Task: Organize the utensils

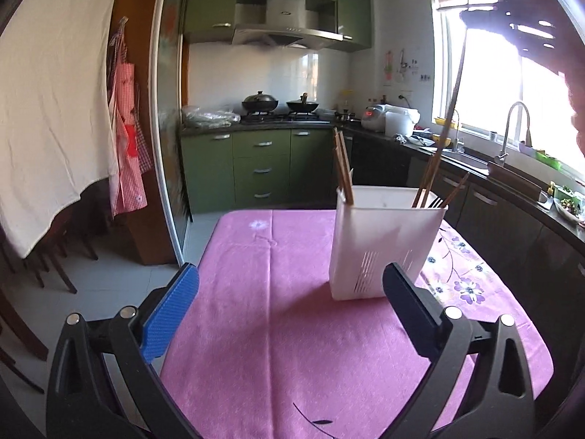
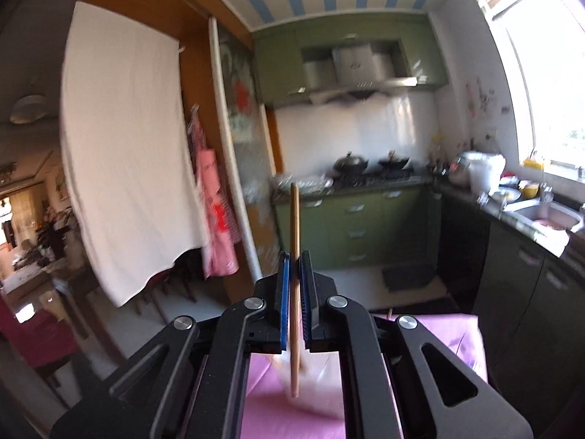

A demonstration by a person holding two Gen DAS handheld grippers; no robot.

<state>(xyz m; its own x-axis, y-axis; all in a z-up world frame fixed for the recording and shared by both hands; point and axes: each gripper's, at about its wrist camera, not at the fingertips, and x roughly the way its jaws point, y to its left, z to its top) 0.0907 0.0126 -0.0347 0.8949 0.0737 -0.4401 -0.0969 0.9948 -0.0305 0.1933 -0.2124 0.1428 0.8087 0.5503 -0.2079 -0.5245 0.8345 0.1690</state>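
Note:
A white slotted utensil holder (image 1: 384,241) stands on the pink tablecloth (image 1: 278,329). A pair of brown chopsticks (image 1: 343,168) leans in its left end, and more chopsticks and a dark fork (image 1: 437,202) stand in its right end. My left gripper (image 1: 290,274) is open and empty, just in front of the holder. My right gripper (image 2: 294,259) is shut on one wooden chopstick (image 2: 294,219), held upright. In the left wrist view that chopstick (image 1: 457,84) hangs from the right gripper (image 1: 475,18) down toward the holder's right end. I cannot tell whether its tip is inside.
The table's left edge drops to a tiled floor with dark chairs (image 1: 55,267). A white cloth (image 1: 51,109) and a pink apron (image 1: 128,146) hang at left. A dark counter with sink and tap (image 1: 512,128) runs along the right. Two woks (image 1: 259,102) sit on the stove.

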